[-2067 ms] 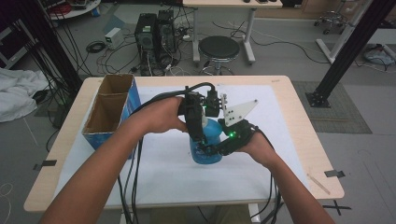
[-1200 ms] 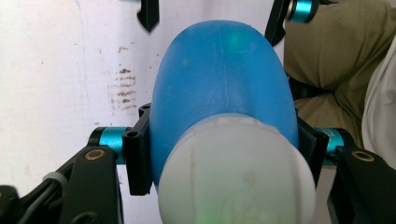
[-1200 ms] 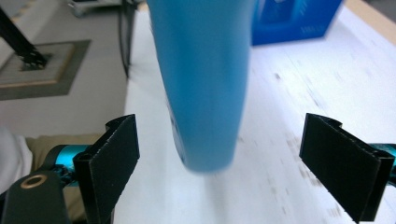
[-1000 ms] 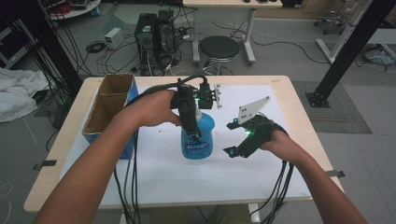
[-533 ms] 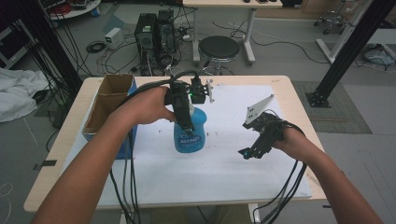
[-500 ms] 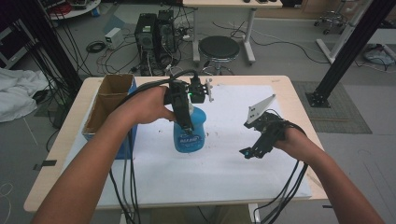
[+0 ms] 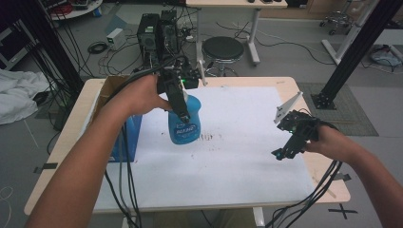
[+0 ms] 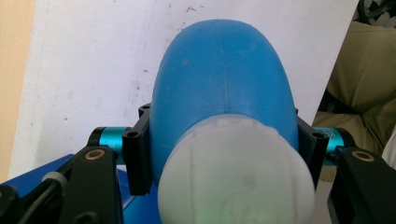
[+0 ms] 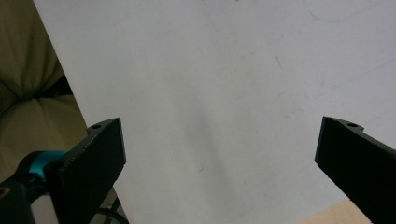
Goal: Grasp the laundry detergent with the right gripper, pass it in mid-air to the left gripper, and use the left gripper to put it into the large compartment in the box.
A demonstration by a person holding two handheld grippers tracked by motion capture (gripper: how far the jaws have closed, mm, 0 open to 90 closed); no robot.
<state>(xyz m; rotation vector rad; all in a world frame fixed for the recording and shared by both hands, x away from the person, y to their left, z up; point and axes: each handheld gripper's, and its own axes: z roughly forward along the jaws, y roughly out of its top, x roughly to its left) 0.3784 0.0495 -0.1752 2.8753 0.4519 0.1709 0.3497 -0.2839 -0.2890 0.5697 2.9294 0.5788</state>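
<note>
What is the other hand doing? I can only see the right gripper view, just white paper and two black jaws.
Observer: The left gripper is shut on a blue bottle and holds it over the white sheet.
Operator: Does the bottle have a lid?
Observer: Yes, a white cap, seen close up in the left gripper view.
Operator: Is anything else on the table?
Observer: An open blue cardboard box sits at the left edge, beside the left forearm.
</note>
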